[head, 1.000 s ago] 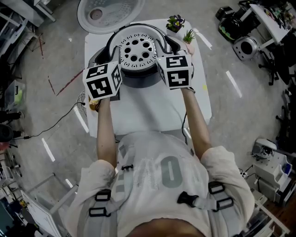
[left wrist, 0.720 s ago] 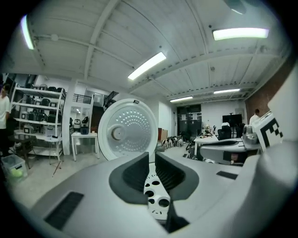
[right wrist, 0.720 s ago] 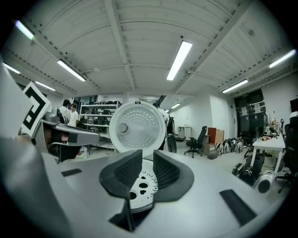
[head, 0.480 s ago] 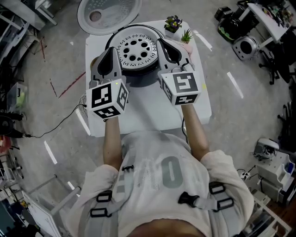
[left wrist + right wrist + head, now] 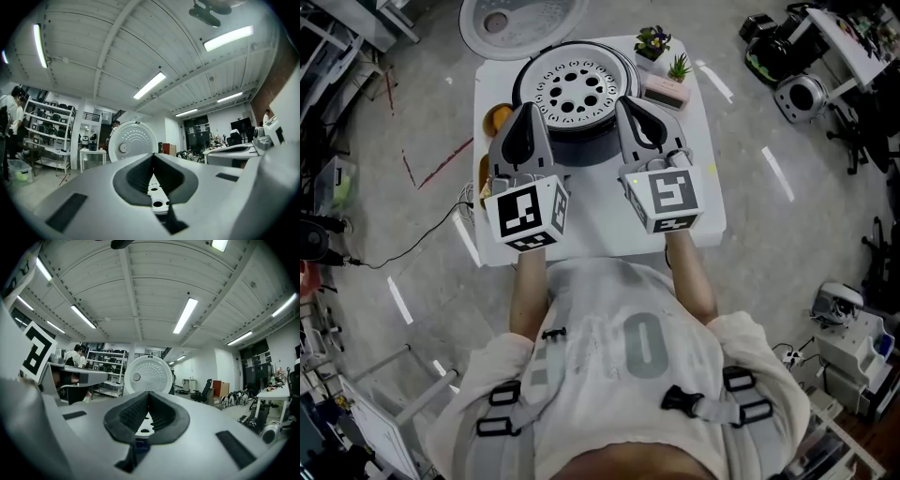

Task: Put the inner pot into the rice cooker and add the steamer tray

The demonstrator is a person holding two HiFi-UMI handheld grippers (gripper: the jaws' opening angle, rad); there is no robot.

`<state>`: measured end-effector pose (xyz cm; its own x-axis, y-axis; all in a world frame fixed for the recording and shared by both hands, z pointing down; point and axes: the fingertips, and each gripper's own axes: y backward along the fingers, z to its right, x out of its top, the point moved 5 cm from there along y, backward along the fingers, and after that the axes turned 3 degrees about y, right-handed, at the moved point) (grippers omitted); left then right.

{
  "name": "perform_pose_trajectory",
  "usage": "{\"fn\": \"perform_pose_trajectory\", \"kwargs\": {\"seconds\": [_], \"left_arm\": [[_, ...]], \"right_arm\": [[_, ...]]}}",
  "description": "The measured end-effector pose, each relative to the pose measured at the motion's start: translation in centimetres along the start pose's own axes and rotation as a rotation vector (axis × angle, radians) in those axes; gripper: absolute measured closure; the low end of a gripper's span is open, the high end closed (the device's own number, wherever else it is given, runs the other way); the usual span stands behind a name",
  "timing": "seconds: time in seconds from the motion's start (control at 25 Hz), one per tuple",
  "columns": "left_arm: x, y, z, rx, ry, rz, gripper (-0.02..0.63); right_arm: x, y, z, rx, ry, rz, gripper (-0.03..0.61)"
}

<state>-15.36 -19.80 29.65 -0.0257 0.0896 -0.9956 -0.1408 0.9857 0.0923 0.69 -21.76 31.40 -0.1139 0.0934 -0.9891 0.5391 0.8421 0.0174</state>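
In the head view the black rice cooker (image 5: 581, 131) stands at the far end of the white table (image 5: 600, 220), its round lid (image 5: 520, 23) tipped open behind it. The white perforated steamer tray (image 5: 578, 91) lies in its mouth and hides whatever is beneath. My left gripper (image 5: 528, 112) is shut and empty just left of the cooker's near side. My right gripper (image 5: 626, 106) is shut and empty just to its right. Each gripper view looks level along closed pads, left gripper (image 5: 153, 157) and right gripper (image 5: 149, 394), with the tray (image 5: 157, 199) (image 5: 142, 423) and the lid (image 5: 132, 140) (image 5: 147, 373) beyond.
Two small potted plants (image 5: 655, 43) (image 5: 681, 69) and a pink box (image 5: 665, 91) sit at the table's far right corner. An orange object (image 5: 498, 118) lies left of the cooker. Shelves, chairs and gear ring the floor; a cable (image 5: 412, 248) trails at left.
Both grippers have drawn back from the tray's sides toward me and risen, and their jaws went from parted to shut. The tray stays in the cooker.
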Motion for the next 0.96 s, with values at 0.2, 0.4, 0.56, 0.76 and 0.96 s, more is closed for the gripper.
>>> {"fn": "perform_pose_trajectory", "kwargs": {"seconds": [0.2,0.4,0.56,0.76,0.96], "left_arm": [[0.55,0.2,-0.22,0.011,-0.016,0.01,0.592],[0.9,0.34,-0.38,0.01,-0.009,0.013,0.592],[1.02,0.21,-0.47,0.005,-0.007,0.017,0.592],[0.97,-0.01,-0.44,-0.003,-0.001,0.014,0.592],[0.96,-0.09,-0.45,-0.007,0.003,0.009,0.592]], "right_arm": [[0.32,0.14,0.16,0.0,-0.004,0.009,0.572],[0.82,0.18,0.06,0.001,-0.001,0.011,0.572],[0.92,0.08,0.2,-0.005,0.006,0.011,0.572],[0.91,-0.1,0.46,-0.012,0.001,0.006,0.572],[0.93,-0.2,0.47,-0.012,0.011,0.002,0.572]]}}
